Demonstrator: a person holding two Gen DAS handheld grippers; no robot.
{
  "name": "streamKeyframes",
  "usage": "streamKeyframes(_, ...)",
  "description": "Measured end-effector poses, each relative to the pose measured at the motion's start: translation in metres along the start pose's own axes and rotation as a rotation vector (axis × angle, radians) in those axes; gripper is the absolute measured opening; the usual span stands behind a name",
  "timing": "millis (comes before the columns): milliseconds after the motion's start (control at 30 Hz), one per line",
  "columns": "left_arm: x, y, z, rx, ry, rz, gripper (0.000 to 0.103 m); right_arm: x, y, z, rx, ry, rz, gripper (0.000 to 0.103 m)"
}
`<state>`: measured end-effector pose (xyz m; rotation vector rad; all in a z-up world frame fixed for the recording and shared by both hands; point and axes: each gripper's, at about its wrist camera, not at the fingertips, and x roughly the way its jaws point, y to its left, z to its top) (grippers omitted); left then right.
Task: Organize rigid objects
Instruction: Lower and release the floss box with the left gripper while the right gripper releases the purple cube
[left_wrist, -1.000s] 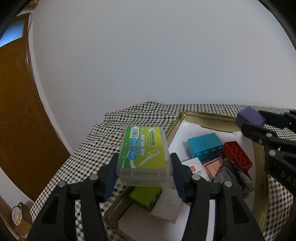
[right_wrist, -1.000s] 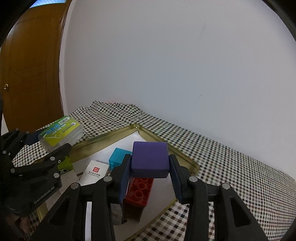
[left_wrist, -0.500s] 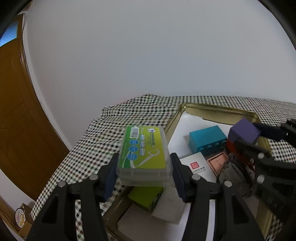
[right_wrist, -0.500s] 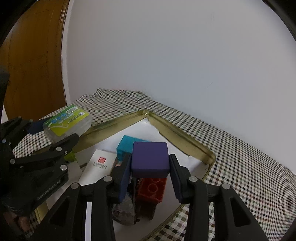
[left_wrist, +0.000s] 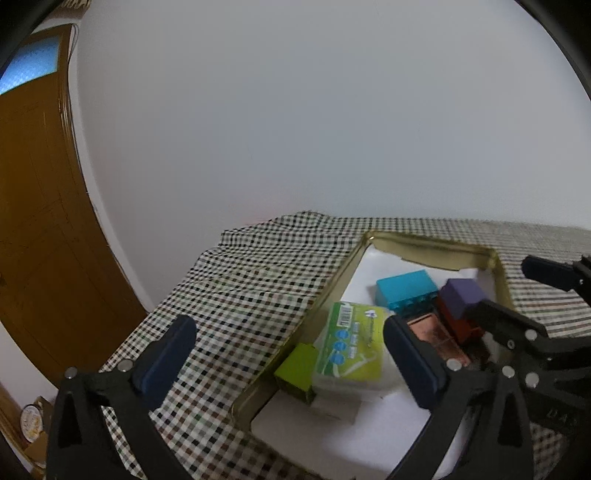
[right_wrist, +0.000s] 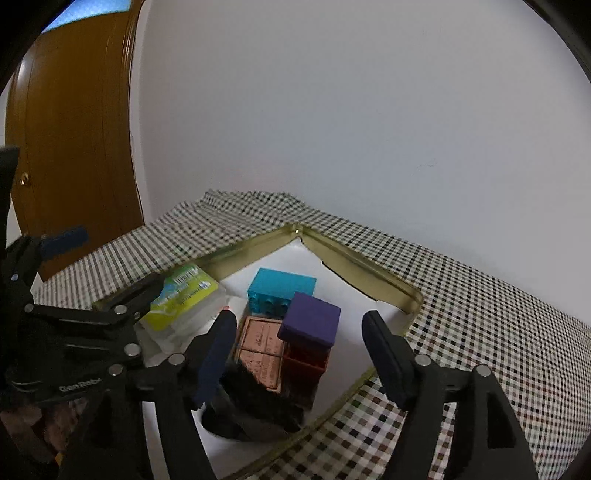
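Note:
A gold-rimmed tray with a white floor lies on the checked cloth. In it the clear box with a green label rests on a lime block and a white piece. The purple cube sits on the red brick. A teal brick and a copper-pink block lie beside them. My left gripper is open and empty above the tray's left rim. My right gripper is open and empty around the purple cube.
A dark grey lump lies at the tray's near end. The checked cloth covers the table around the tray. A white wall stands behind, and a brown door to the left.
Both grippers opened and let go. The green-label box dropped onto the lime block in the tray. The purple cube came to rest on the red brick.

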<state>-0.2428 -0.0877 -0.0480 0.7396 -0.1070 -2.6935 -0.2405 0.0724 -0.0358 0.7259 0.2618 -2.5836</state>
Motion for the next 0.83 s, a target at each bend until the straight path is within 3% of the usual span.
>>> streamKeyframes(300,-0.027,0.007,-0.002,-0.035,-0.032,0.002,0.102,-0.042,0.013,0.006,-0.007,-0.072,0.017,0.075)
streamKeyframes(400,-0.026,0.010,-0.005,-0.046,-0.014,-0.001,0.102,-0.047,0.017,0.006,-0.017,-0.089,0.009,0.081)
streamKeyframes(833,-0.026,0.006,-0.011,-0.040,-0.017,0.013,0.102,-0.041,0.015,0.008,-0.001,-0.095,0.013,0.082)
